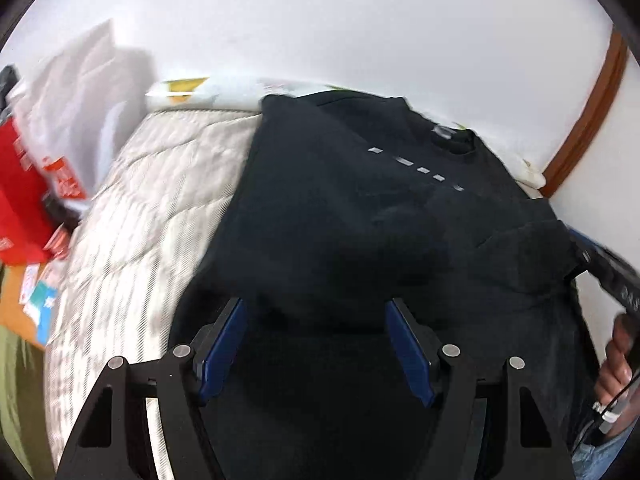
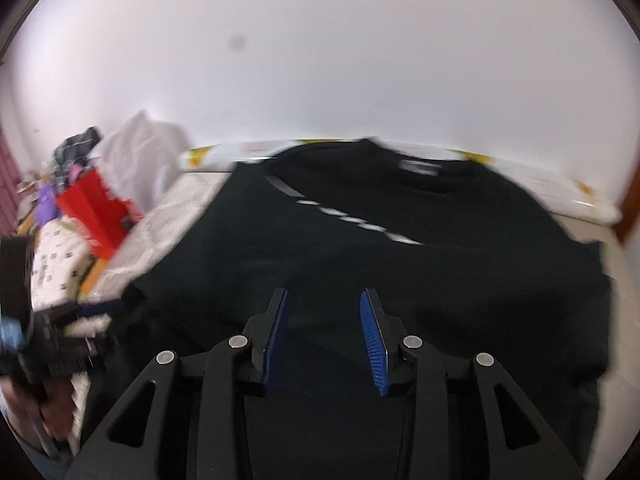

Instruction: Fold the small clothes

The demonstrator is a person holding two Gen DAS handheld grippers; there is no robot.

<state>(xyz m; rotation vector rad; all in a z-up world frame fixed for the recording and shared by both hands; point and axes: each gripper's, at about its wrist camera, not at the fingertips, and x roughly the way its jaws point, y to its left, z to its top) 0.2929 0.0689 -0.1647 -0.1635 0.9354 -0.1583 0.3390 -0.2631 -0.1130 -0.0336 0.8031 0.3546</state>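
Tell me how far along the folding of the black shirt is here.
Early stage. Done: the black shirt lies spread on the quilted mattress, print facing up, with one sleeve already lying turned in over the body. In hand: nothing; the left claw and right claw both hover open over the hem. Left: the other side fold and the lengthwise fold.

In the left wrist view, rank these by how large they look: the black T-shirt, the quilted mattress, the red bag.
1. Black T-shirt, fills most of the frame, though nearest the camera.
2. Quilted mattress, the part left uncovered.
3. Red bag, cut off by the frame edge, so uncertain.
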